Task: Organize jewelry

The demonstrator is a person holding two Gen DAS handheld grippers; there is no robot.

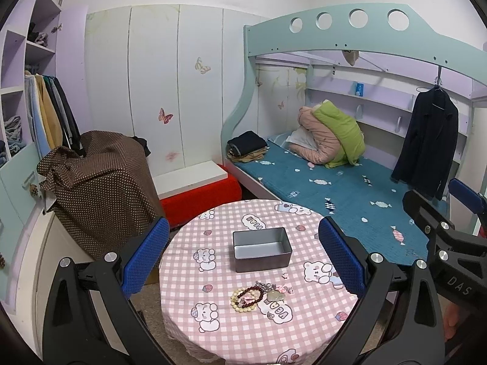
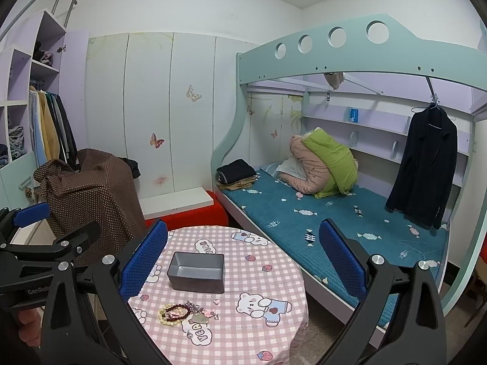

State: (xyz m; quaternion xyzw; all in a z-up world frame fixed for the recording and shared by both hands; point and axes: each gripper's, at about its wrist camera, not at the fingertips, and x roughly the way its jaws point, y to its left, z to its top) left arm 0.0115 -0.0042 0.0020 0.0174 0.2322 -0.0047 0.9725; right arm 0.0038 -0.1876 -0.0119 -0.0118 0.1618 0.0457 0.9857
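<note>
Pink-checked tabletop (image 1: 213,273): jewelry pile (image 1: 258,296) lies ahead of and below both wide-spread, empty tongs, nearer than tin (image 1: 261,251); left tongs (image 1: 243,258) centred over it, likely closer.

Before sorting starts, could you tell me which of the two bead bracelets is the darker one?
The maroon bracelet, lying partly over the cream bracelet, which has pale beads.

Bead bracelets (image 1: 247,295) heaped near the empty grey tin (image 1: 261,249).
</note>
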